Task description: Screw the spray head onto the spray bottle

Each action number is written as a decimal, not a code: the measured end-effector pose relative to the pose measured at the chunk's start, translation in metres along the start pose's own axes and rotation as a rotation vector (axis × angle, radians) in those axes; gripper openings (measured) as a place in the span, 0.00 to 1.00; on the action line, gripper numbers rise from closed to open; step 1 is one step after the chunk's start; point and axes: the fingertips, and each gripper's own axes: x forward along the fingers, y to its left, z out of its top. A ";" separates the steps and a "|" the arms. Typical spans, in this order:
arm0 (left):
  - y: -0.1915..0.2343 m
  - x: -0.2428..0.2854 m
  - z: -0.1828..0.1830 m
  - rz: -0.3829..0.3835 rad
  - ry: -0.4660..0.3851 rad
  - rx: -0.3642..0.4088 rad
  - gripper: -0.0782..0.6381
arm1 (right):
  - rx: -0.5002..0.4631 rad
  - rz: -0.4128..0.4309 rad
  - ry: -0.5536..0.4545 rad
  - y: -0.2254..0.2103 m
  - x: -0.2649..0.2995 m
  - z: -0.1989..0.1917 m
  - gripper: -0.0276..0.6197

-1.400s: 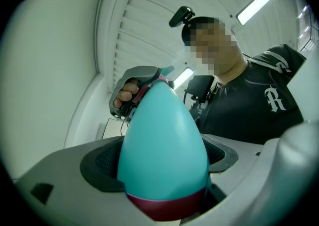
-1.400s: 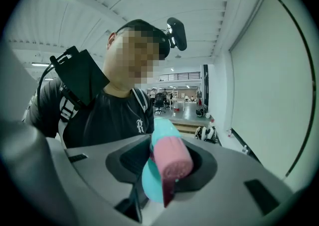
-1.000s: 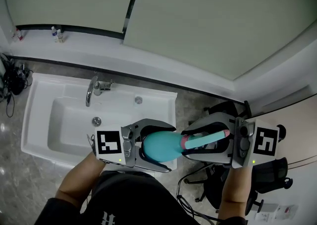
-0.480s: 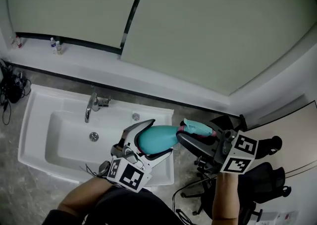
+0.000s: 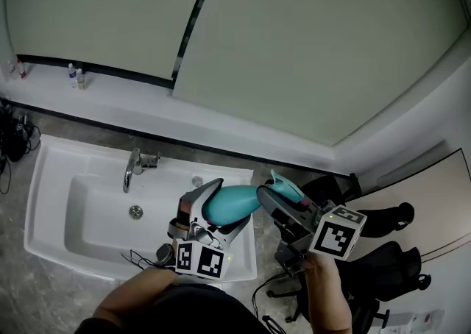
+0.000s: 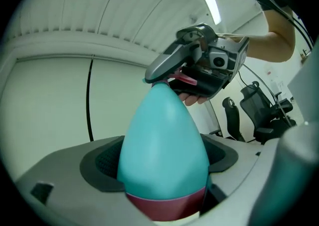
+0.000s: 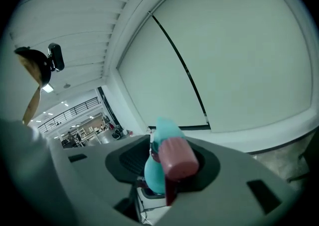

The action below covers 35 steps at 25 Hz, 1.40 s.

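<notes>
We hold the teal spray bottle (image 6: 164, 145) in the left gripper (image 5: 223, 213). Its jaws are clamped on the wide lower part of the body, just above a dark pink band (image 6: 167, 205) at the base. The bottle lies nearly level, and its narrow end points away from this gripper toward the right gripper (image 5: 276, 199).

The right gripper's jaws are closed on the spray head (image 7: 164, 133), a teal piece whose pink round end (image 7: 178, 158) faces back toward that gripper's camera. In the left gripper view the head sits right at the bottle's neck and touches it; we cannot tell how far it is threaded on. The two grippers face each other tip to tip, with bottle and head in one line between them.

Beneath the left gripper lies a white sink (image 5: 51, 200) with a chrome tap (image 5: 132, 168), set in a grey stone worktop (image 5: 29, 288). Beneath the right gripper a black office chair (image 5: 383, 266) stands on the floor.
</notes>
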 end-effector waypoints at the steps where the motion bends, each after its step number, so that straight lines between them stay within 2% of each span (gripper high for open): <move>1: 0.000 0.000 0.001 -0.009 -0.010 -0.024 0.72 | -0.011 -0.006 -0.003 0.002 -0.001 0.001 0.27; 3: 0.002 -0.001 0.004 -0.024 -0.032 -0.070 0.72 | -0.037 -0.007 -0.008 0.009 -0.004 0.003 0.27; 7: 0.004 -0.005 0.015 -0.052 -0.091 -0.132 0.72 | -0.083 0.024 -0.005 0.026 -0.011 0.006 0.36; 12: 0.010 -0.011 0.033 -0.132 -0.195 -0.196 0.72 | -0.139 0.131 -0.003 0.051 -0.023 0.007 0.44; 16: 0.005 -0.021 0.054 -0.245 -0.240 -0.193 0.72 | -0.207 0.253 -0.003 0.070 -0.053 0.010 0.45; 20: 0.000 -0.030 0.069 -0.362 -0.290 -0.215 0.72 | -0.331 0.371 0.015 0.085 -0.092 0.007 0.45; 23: -0.003 -0.038 0.073 -0.456 -0.323 -0.253 0.72 | -0.379 0.483 -0.061 0.089 -0.122 0.018 0.45; 25: -0.006 -0.043 0.083 -0.515 -0.365 -0.301 0.72 | -0.391 0.516 -0.139 0.080 -0.139 0.033 0.45; 27: -0.011 -0.051 0.103 -0.574 -0.439 -0.374 0.72 | -0.405 0.521 -0.196 0.066 -0.152 0.048 0.45; 29: -0.016 -0.057 0.118 -0.634 -0.484 -0.420 0.72 | -0.396 0.509 -0.206 0.050 -0.153 0.059 0.45; 32: -0.019 -0.060 0.122 -0.674 -0.483 -0.424 0.72 | -0.412 0.431 -0.113 0.040 -0.124 0.058 0.44; 35: -0.022 -0.060 0.120 -0.689 -0.463 -0.419 0.72 | -0.535 0.335 -0.008 0.045 -0.097 0.044 0.44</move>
